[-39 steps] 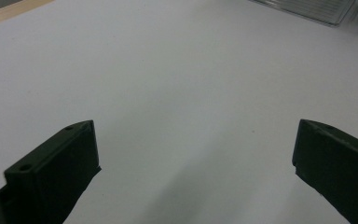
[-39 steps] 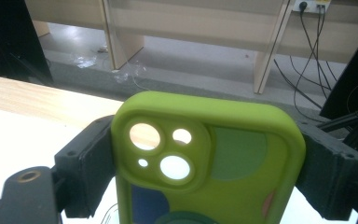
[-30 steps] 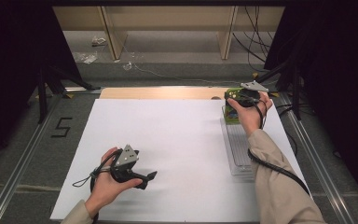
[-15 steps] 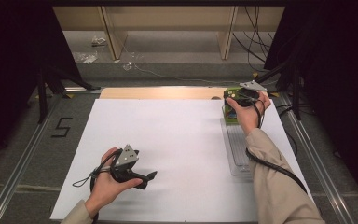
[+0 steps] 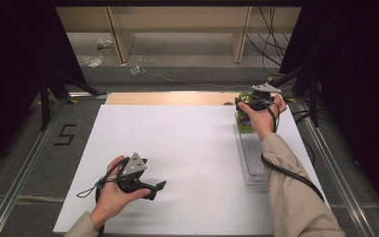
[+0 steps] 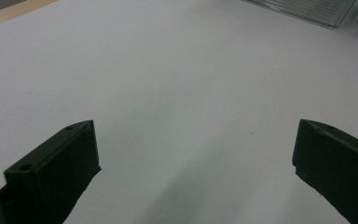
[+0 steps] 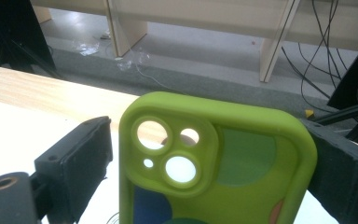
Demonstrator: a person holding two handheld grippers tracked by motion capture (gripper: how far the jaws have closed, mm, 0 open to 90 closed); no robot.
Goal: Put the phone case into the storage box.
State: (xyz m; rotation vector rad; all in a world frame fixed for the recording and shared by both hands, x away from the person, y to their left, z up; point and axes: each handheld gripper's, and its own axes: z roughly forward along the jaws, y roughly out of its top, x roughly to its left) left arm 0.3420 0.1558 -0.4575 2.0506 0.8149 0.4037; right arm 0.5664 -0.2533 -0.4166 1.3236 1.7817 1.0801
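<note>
The phone case [image 7: 223, 163] is lime green, with darker green, navy and orange patches — its lens holes show white. The jaws are black. White sheet [image 5: 177, 158] on a pale wood table [image 5: 168, 98]; beige sleeve [image 5: 296, 197] — clear tray [image 5: 251, 158].

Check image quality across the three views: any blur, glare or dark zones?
High view: sharp, white sheet evenly lit, both sides fall to black. Left gripper view: clear tray blurred at the top edge, soft shadow on the sheet between the jaws. Right gripper view: green phone case close and slightly soft, floor behind bright, no hard glare.
</note>
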